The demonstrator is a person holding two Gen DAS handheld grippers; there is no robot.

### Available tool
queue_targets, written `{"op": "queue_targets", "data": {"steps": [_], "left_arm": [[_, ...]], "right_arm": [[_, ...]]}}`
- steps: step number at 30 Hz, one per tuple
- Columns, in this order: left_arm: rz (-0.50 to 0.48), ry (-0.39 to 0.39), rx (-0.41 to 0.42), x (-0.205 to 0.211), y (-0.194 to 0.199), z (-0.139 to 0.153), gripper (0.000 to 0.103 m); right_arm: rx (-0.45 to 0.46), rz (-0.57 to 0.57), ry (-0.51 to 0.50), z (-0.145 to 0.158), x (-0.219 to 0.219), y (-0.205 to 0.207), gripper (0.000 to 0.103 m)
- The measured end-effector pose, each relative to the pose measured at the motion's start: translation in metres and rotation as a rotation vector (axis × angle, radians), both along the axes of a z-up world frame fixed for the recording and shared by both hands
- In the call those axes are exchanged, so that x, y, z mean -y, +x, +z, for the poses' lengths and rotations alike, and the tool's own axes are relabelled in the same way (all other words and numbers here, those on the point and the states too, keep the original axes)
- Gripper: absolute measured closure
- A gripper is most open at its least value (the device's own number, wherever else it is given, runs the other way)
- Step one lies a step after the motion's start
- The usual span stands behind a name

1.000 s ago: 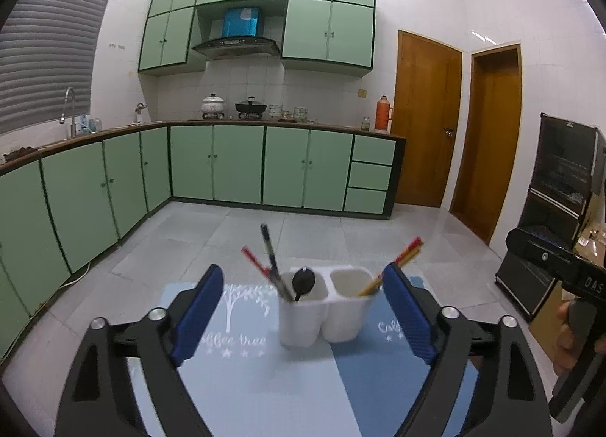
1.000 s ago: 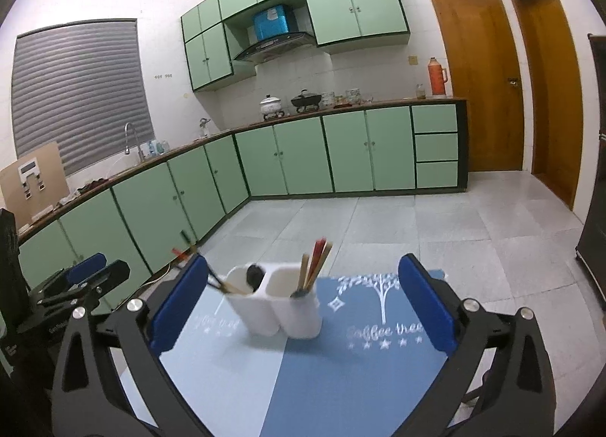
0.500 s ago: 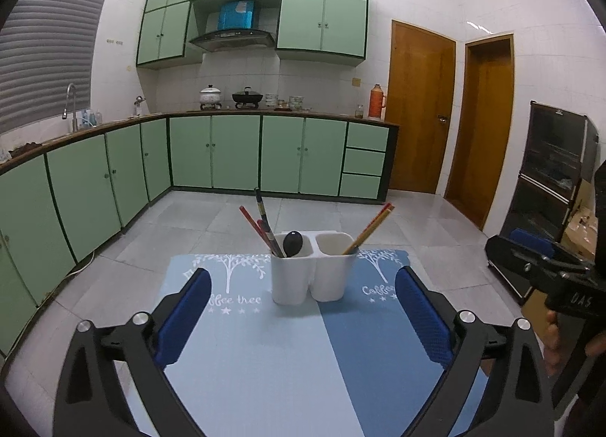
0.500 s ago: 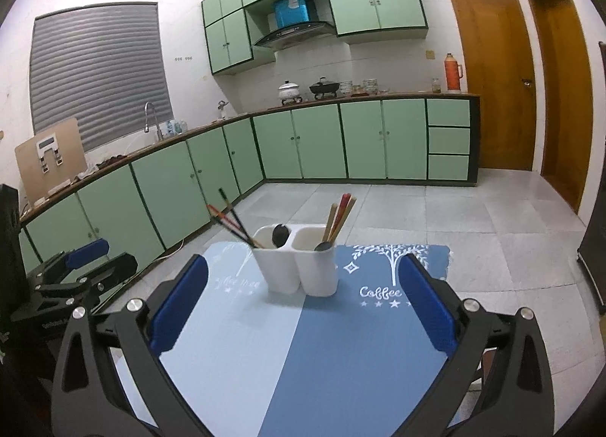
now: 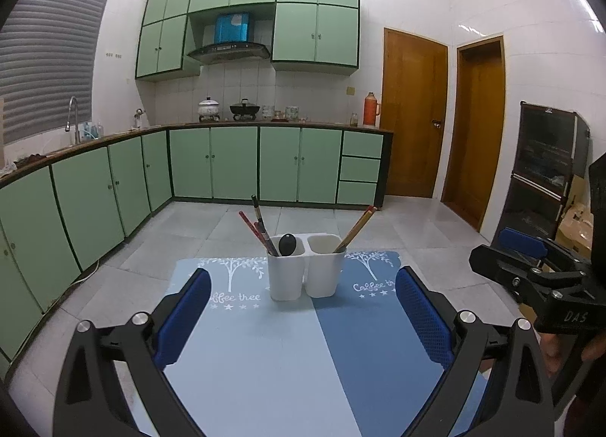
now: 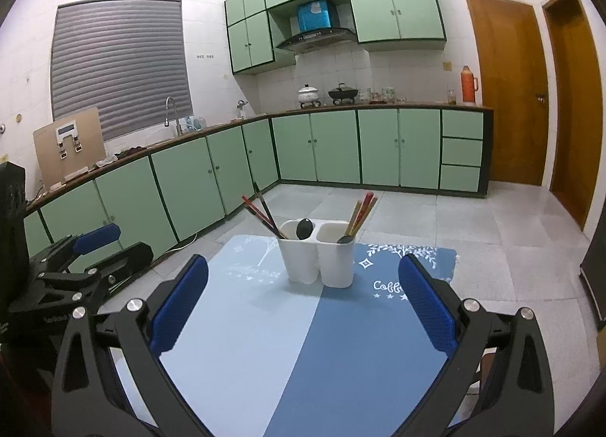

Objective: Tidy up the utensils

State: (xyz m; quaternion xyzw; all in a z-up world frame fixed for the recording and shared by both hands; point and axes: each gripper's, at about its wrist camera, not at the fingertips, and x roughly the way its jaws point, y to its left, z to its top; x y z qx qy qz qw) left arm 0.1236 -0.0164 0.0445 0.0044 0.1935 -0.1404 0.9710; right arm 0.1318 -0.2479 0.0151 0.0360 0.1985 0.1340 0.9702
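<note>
A white two-compartment utensil holder (image 5: pixel 306 270) (image 6: pixel 320 257) stands on a blue mat (image 5: pixel 288 353) (image 6: pixel 303 342). Its left compartment holds red and dark chopsticks (image 5: pixel 259 228) (image 6: pixel 265 215) and a black spoon (image 5: pixel 287 244) (image 6: pixel 304 228). Its right compartment holds wooden and red chopsticks (image 5: pixel 356 227) (image 6: pixel 360 213). My left gripper (image 5: pixel 303 316) is open and empty, well short of the holder. My right gripper (image 6: pixel 303 308) is open and empty, also short of it. Each gripper shows at the edge of the other's view.
The mat covers a small table with tiled floor (image 5: pixel 189 232) around it. Green cabinets (image 5: pixel 235 164) line the left and far walls. Two wooden doors (image 5: pixel 413 119) stand at the right. A black cabinet (image 5: pixel 545 172) is at the far right.
Both grippers have pulled back from the holder, which now looks smaller and farther away. Both stay open and empty.
</note>
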Motion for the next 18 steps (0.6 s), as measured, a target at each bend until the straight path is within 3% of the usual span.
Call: {"op": "queue_targets", "data": {"steps": [18], "left_arm": [[0.025,-0.007,0.026,-0.008,-0.021,0.007,0.007]], "right_arm": [[0.018,0.011,-0.025,0.005,-0.01,-0.014,0.005]]}}
